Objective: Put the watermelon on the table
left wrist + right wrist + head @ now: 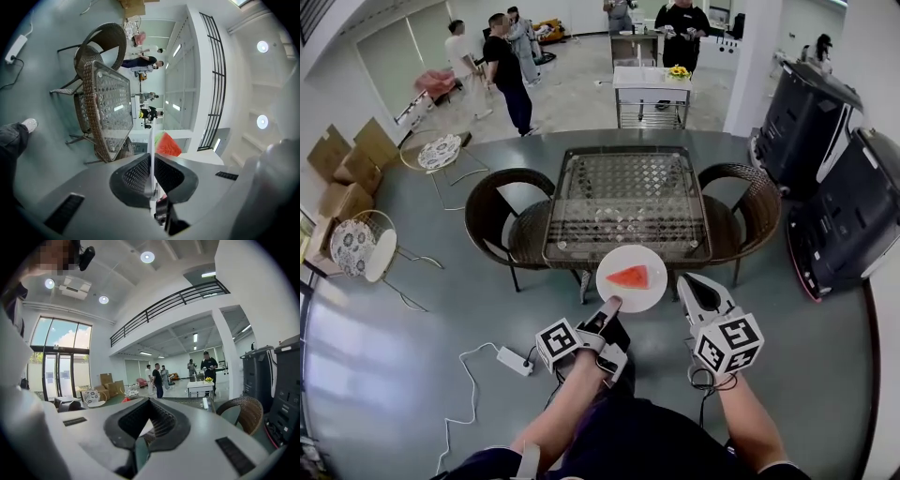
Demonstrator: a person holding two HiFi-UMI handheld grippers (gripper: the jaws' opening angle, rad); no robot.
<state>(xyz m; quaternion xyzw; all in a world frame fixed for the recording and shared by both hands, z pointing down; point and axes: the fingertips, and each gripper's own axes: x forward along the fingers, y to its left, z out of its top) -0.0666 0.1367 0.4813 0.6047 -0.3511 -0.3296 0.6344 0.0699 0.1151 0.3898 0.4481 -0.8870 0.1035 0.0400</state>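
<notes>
Grey-green floor (pixel 412 375) of a high, bright hall, seen steeply from above: at centre stands a glass-topped table (pixel 581 187) on a wicker frame, two wicker chairs (pixel 502 216) flanking it at 9 and 3 o'clock. My left gripper (pixel 612 303) is clamped on the rim of a white plate (pixel 649 291), biting it at the plate's 7 o'clock. The left gripper view shows the plate edge-on, a thin white line pinched between the two black pads (pixel 136 173). On the plate lies the watermelon (pixel 628 276), a red wedge with a green rind, roughly at the plate's centre. Plate and fruit sit at the table's 6 o'clock edge, overlapping it from above; seen along my left jaws, the plate stands apart from the glass. My right gripper (pixel 698 281) hangs just beside the plate at its 3 o'clock, jaws drawn together at the tips. A white sliver shows in the gap behind them, and I cannot tell what it is. A white power strip (pixel 515 360) lies on the floor at 8 o'clock of my left gripper. Toward 12 o'clock, well beyond the table, several people (pixel 504 70) stand near a small white table (pixel 652 84) bearing yellow flowers (pixel 678 71). Cardboard boxes (pixel 342 169) are stacked at 9 o'clock, two dark machines (pixel 834 178) at 3 o'clock.
</notes>
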